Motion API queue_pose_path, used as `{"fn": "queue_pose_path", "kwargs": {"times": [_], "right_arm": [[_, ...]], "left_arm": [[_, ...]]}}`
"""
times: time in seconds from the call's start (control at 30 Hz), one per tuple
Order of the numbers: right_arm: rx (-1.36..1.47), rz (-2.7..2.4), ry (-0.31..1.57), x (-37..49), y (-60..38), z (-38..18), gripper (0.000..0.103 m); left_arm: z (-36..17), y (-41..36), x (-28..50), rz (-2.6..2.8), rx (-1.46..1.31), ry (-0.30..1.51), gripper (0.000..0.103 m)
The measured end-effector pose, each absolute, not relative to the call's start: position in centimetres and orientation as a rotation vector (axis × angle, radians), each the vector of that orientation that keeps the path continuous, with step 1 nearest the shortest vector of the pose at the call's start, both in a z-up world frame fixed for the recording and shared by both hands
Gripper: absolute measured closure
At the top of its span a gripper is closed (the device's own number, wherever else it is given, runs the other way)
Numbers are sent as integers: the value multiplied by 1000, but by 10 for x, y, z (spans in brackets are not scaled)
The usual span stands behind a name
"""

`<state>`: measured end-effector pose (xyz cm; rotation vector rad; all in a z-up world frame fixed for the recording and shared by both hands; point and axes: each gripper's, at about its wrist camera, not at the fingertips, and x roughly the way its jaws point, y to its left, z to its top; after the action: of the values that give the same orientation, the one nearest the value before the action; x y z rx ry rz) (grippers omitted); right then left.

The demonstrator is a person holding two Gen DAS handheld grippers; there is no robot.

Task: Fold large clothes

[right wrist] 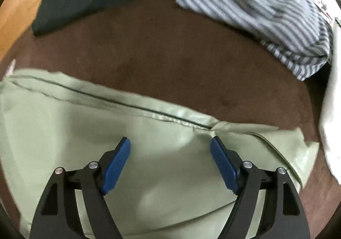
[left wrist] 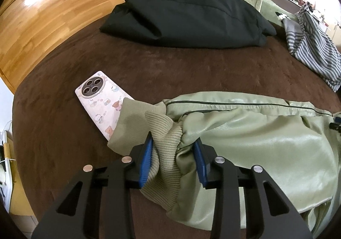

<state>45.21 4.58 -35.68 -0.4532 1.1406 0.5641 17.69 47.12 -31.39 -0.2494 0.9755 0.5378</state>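
Your right wrist view is smearing with motion blur, so the striped garment (right wrist: pixel 266 15) ahead of your fingers is losing detail. In your left view, the ribbed cuff (left wrist: pixel 136 119) is covering the phone's (left wrist: pixel 100 102) near end, and the green jacket (left wrist: pixel 255 132) is running off the right edge.
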Motion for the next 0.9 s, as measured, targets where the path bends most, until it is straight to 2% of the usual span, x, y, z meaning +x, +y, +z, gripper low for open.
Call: {"fn": "queue_pose_path", "kwargs": {"times": [0.03, 0.1, 0.13, 0.5, 0.6, 0.63, 0.67, 0.7, 0.8, 0.87, 0.9], "right_arm": [[-462, 563, 1128, 451, 47, -359, 34], [-456, 568, 1100, 449, 47, -356, 78], [-442, 550, 1098, 450, 45, -354, 96], [-362, 578, 1079, 453, 30, -341, 100], [-352, 598, 1069, 453, 27, -324, 94], [-344, 613, 1080, 454, 26, -320, 79], [-340, 634, 1098, 456, 27, -316, 46], [-365, 640, 1102, 458, 25, -312, 37], [-441, 672, 1104, 464, 23, -308, 36], [-446, 703, 1177, 470, 21, -314, 29], [-463, 701, 1195, 471, 23, -317, 29]], "left_arm": [[-315, 471, 177, 539, -249, 977, 65], [-317, 471, 176, 539, -251, 979, 65], [-317, 471, 175, 542, -252, 978, 65], [-315, 467, 169, 556, -256, 959, 65], [-309, 466, 168, 551, -247, 952, 65], [-306, 465, 167, 547, -246, 948, 65], [-303, 465, 167, 545, -245, 943, 65], [-299, 464, 166, 542, -243, 936, 65], [-289, 462, 165, 536, -233, 917, 65], [-282, 460, 165, 530, -227, 908, 65], [-280, 460, 166, 529, -224, 906, 65]]}}
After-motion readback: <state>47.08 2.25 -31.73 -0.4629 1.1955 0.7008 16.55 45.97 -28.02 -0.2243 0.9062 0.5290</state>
